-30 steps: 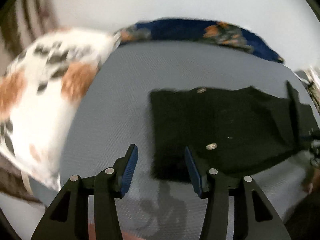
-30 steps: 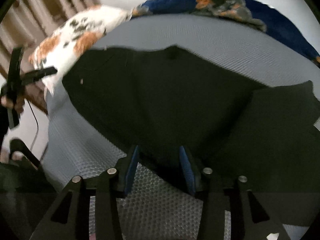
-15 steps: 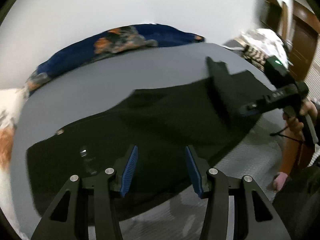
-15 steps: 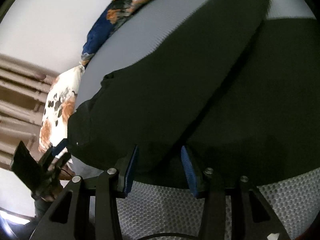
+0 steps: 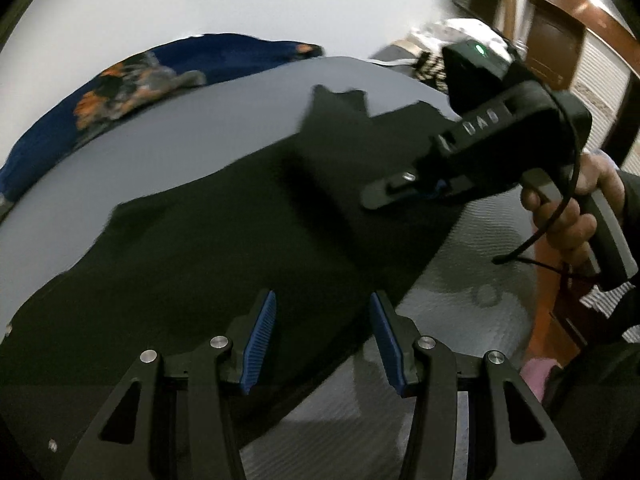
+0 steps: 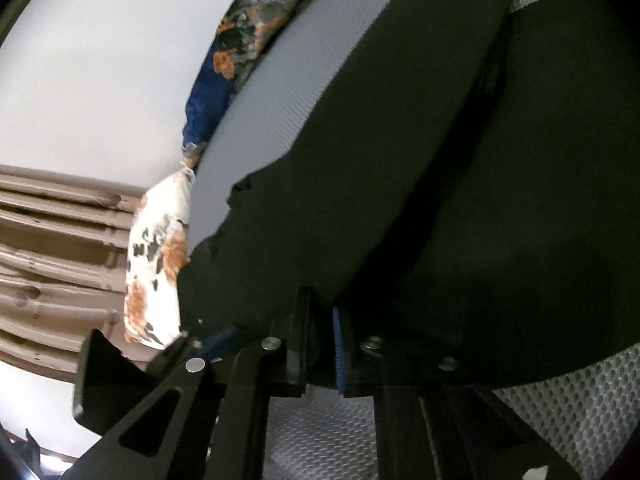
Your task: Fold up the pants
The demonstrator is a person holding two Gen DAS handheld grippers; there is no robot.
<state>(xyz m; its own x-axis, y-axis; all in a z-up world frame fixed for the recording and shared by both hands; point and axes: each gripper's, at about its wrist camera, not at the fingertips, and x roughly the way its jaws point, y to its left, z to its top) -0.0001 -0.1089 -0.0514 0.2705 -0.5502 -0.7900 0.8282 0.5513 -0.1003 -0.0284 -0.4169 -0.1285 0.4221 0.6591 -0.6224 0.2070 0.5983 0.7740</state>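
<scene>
Apparently right gripper (image 6: 320, 344) has just closed, pinching matte black pants (image 6: 400, 184)

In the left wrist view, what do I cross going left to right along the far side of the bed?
Blue patterned blanket → upturned edge of the black pants → right claw, shut on the pants, its body above them → the hand holding it.

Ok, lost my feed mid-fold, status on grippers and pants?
Right gripper jaws just closed, pinching the black pants edge. Left gripper open above the pants, nothing held. Pants spread on the grey bed. Nothing in the way.
</scene>
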